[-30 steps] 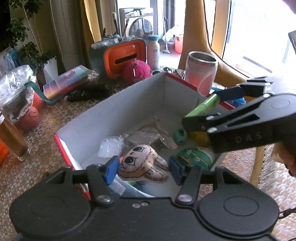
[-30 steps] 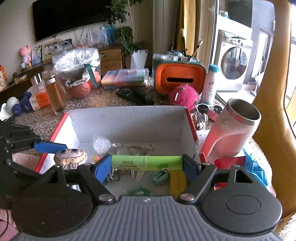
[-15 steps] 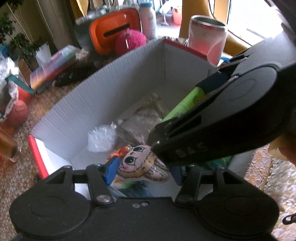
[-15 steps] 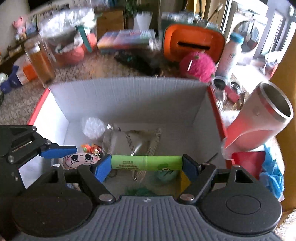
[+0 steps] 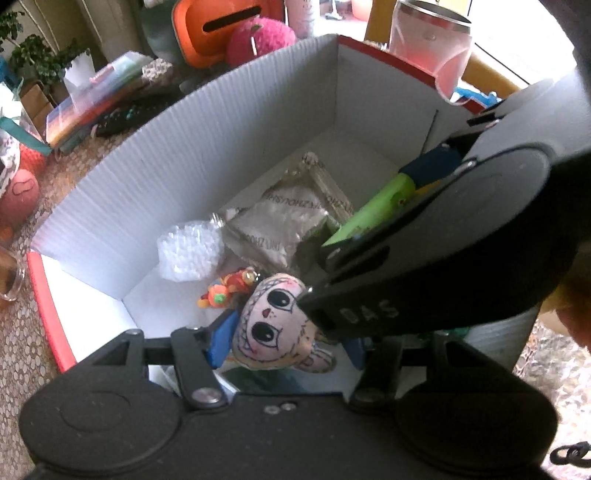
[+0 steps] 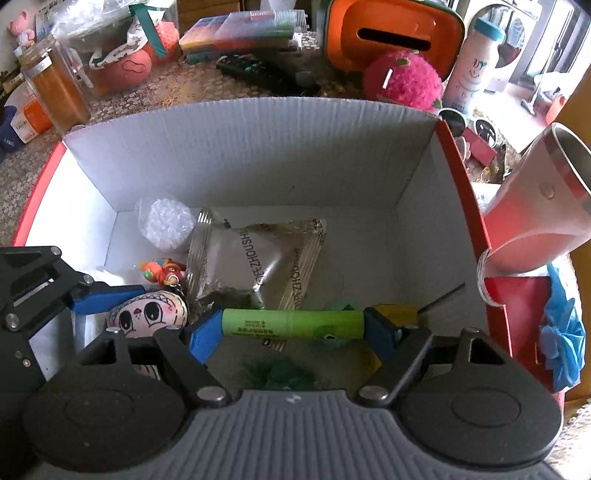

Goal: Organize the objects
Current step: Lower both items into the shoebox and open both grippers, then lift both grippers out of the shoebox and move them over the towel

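Observation:
A white corrugated box [image 6: 258,110] with red outer sides sits on the patterned table. Both grippers point down into it. My left gripper [image 5: 288,345] is shut on a plush doll face [image 5: 271,325] with big eyes, held low near the box's near left corner. My right gripper [image 6: 291,326] is shut on a green tube [image 6: 291,323], clamped end to end between its blue pads above the box floor. In the left wrist view the right gripper's black body crosses in front and hides part of the doll.
In the box lie a clear printed packet [image 6: 258,266], a bubble-wrap ball [image 6: 166,225] and a small orange figurine [image 6: 162,271]. Around it stand a pink tumbler [image 6: 535,214], a fuzzy pink ball [image 6: 402,81], an orange case [image 6: 391,33], a remote [image 6: 258,72] and an amber jar [image 6: 59,85].
Both grippers have sunk and tipped downward into the box, each still carrying its object. The right gripper now fills the right side of the left wrist view.

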